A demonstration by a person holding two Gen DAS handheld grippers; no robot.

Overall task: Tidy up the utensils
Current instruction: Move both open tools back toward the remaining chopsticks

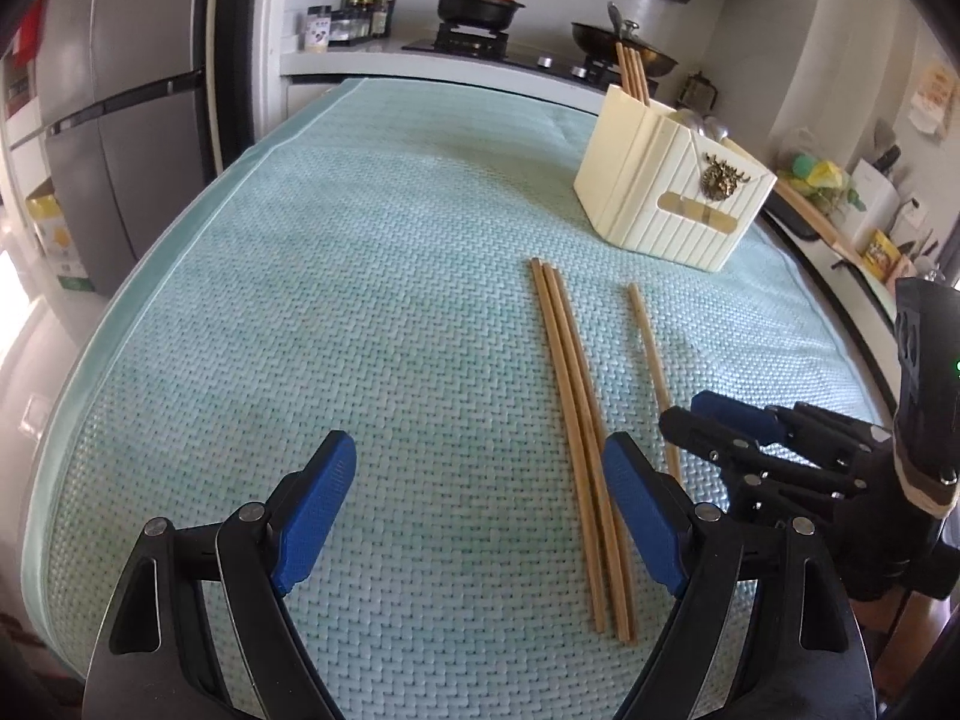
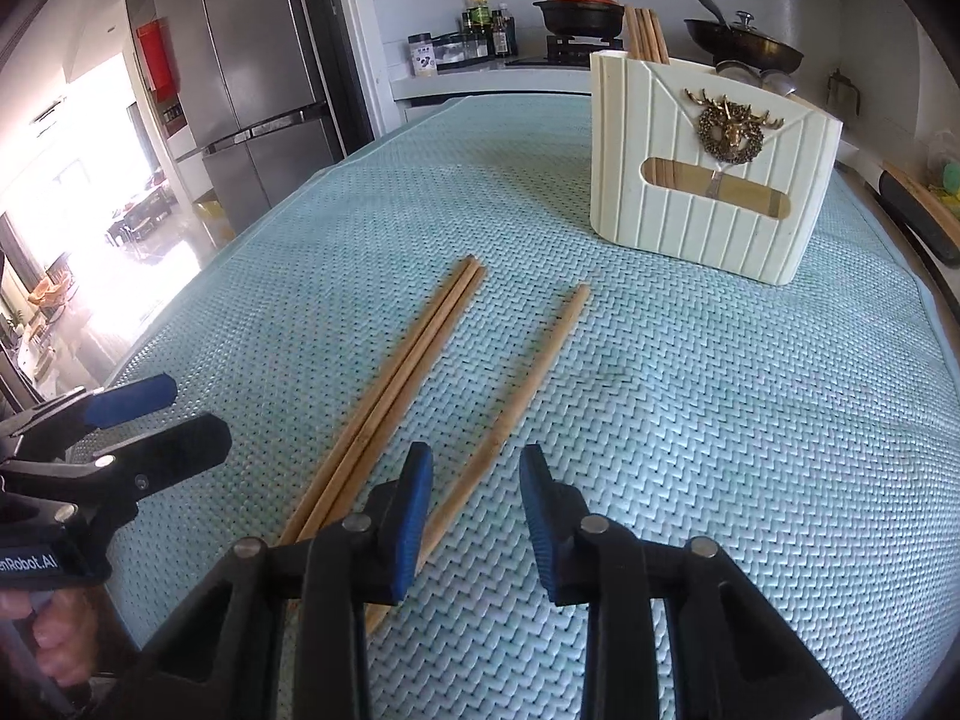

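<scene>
- Our right claw (image 2: pixel 477 510) stands narrowly parted and grips nothing; its blue pads straddle the near end of the single chopstick (image 2: pixel 528 396), with a gap showing on the right side at least.
- Our left claw (image 1: pixel 480 516) is spread wide and empty, poised over the near part of the bundle of three chopsticks (image 1: pixel 576 438), though from its own view we cannot be sure whether its right pad touches them.
- All four loose sticks lie flat on the green woven mat (image 2: pixel 720 420) that covers the worktop, the single one just beside the bundle and apart from it, all pointing toward the holder.
- We judge the sticks light, stiff and smooth: thin wood that will roll or pivot if pinched off-centre, and hard to lift off a soft mat since the pads must get under or squeeze it squarely.
- We would take hold a little way up from the near end, pads across the shaft, so the stick hangs steady when tipped upright.
- The cream utensil holder (image 2: pixel 714 180) stands upright at the far right of the mat, well apart from the loose sticks, with a brass deer ornament (image 2: pixel 729 126) on its front.
- Its left compartment already holds several chopsticks (image 2: pixel 645 36) standing upright; behind the ornament, spoon bowls (image 2: pixel 756 75) poke up from another section.
</scene>
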